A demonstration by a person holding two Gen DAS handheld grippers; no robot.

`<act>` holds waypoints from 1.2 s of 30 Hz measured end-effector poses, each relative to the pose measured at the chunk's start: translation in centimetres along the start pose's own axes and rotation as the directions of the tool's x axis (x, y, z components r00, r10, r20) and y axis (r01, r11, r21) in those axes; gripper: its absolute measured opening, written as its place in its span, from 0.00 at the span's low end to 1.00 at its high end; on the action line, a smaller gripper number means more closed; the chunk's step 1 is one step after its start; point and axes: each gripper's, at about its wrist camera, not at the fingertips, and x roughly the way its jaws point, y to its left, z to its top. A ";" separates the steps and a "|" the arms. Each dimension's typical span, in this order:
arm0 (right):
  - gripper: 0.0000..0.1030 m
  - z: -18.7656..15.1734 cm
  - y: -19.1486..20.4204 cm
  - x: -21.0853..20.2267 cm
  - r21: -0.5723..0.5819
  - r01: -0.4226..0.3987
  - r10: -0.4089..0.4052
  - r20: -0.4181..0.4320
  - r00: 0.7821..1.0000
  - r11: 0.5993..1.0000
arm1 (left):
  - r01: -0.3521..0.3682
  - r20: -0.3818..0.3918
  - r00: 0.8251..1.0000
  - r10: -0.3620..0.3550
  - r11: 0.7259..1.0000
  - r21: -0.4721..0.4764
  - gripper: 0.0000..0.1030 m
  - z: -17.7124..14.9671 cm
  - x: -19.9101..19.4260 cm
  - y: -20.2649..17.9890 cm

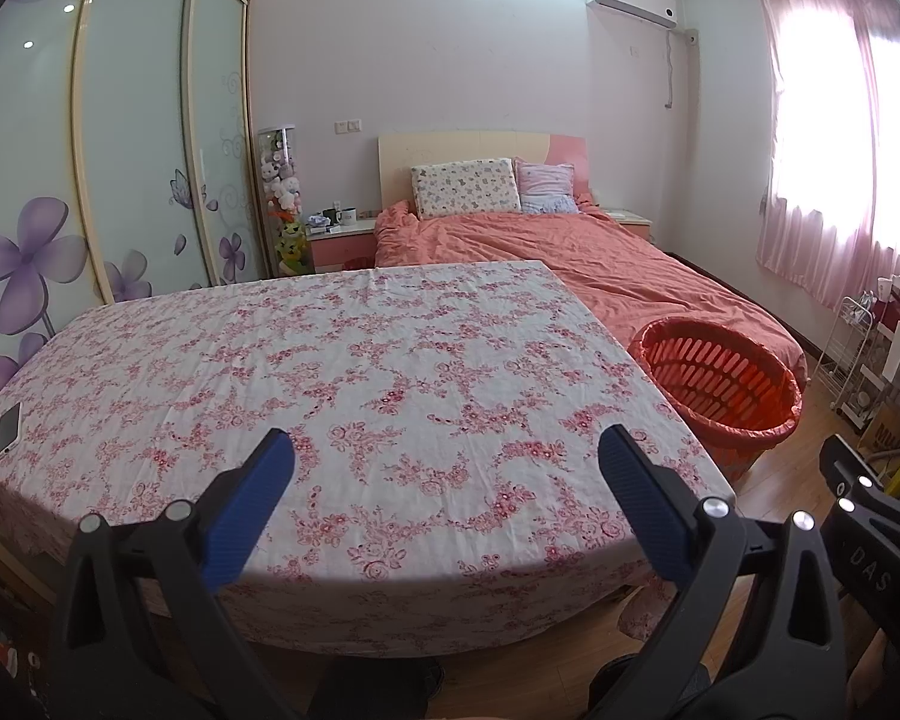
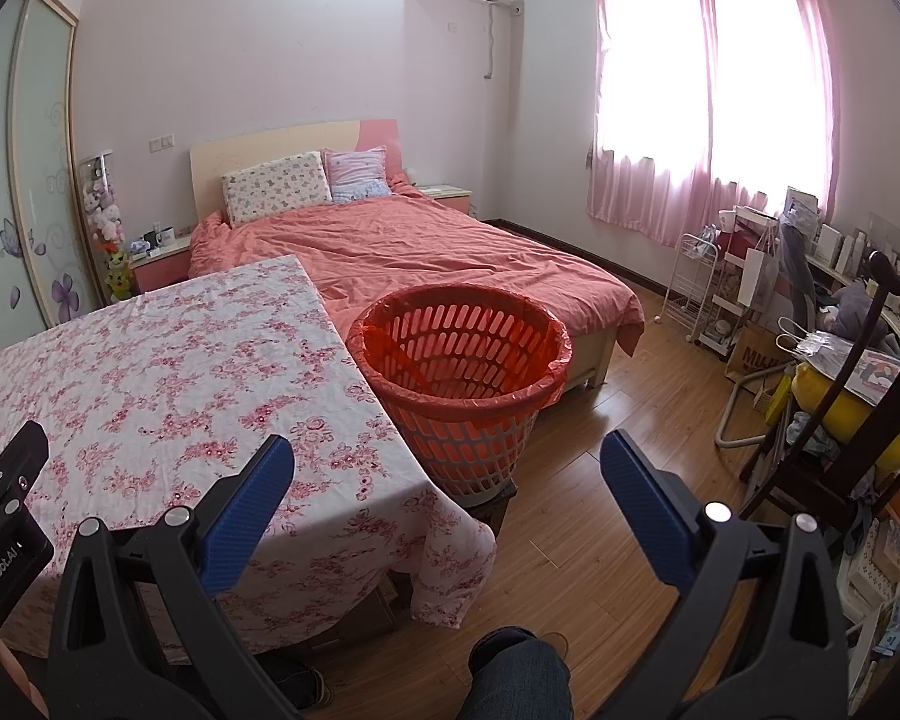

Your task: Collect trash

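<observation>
A bedroom seen from two wrist cameras. The left gripper (image 1: 447, 450) and the right gripper (image 2: 447, 459) both hang released, blue-padded fingers spread wide and holding nothing. Before them stands a bench draped in a white cloth with pink flowers (image 1: 342, 372); no trash shows on it in either view, so how any piece would handle, or where to take hold of it, cannot be told. The only thing lying on the bench is a white smartphone (image 1: 8, 429) at its far left edge — not trash, by the look of it. Just beside the bench's right corner stands the round orange plastic basket lined with a red bag (image 2: 462, 372), probably the bin; it looks light and easily tipped. Beyond lie a bed with a coral quilt (image 2: 426, 252) and a cluttered shelf rack (image 2: 699, 294) by the pink-curtained window — nothing blocks the way to the basket.
</observation>
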 end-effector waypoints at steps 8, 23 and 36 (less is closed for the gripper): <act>0.98 0.0 0.0 0.0 0.000 0.000 0.000 0.000 1.000 1.000 | 0.000 -0.001 1.000 0.000 1.000 0.000 0.96 0.0 0.0 0.0; 0.98 0.1 0.0 0.0 0.000 0.000 0.000 -0.001 1.000 1.000 | 0.000 -0.002 1.000 0.000 1.000 0.000 0.96 0.1 0.0 0.0; 0.98 0.0 0.0 0.0 0.000 0.000 0.000 -0.002 1.000 1.000 | -0.007 -0.007 1.000 0.007 1.000 0.003 0.96 -0.3 0.1 -0.1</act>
